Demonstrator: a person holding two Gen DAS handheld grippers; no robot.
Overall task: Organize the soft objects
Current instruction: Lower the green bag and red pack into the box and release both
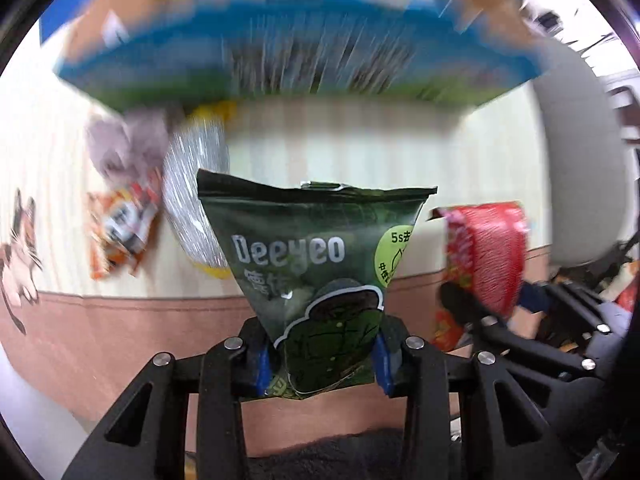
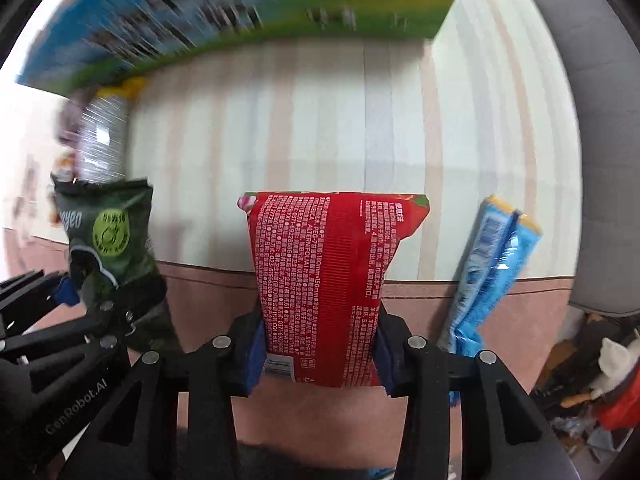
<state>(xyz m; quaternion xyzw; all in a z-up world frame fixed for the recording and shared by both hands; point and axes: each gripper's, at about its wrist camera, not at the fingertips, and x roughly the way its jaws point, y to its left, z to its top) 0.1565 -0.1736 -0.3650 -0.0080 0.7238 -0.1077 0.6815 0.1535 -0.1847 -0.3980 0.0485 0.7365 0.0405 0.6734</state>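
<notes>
My left gripper (image 1: 322, 364) is shut on a dark green "Deeyeo" pack (image 1: 316, 256) and holds it up above the striped table cloth (image 1: 360, 152). My right gripper (image 2: 320, 350) is shut on a red pack (image 2: 332, 280) with white print, also lifted. The red pack shows at the right in the left wrist view (image 1: 486, 256). The green pack shows at the left in the right wrist view (image 2: 110, 240).
A blue and green box (image 1: 280, 56) stands at the back of the table. A silver and yellow bag (image 1: 196, 200), an orange packet (image 1: 120, 236) and a grey soft thing (image 1: 124, 144) lie left. A blue packet (image 2: 486, 272) lies right. A grey chair (image 2: 600, 120) stands right.
</notes>
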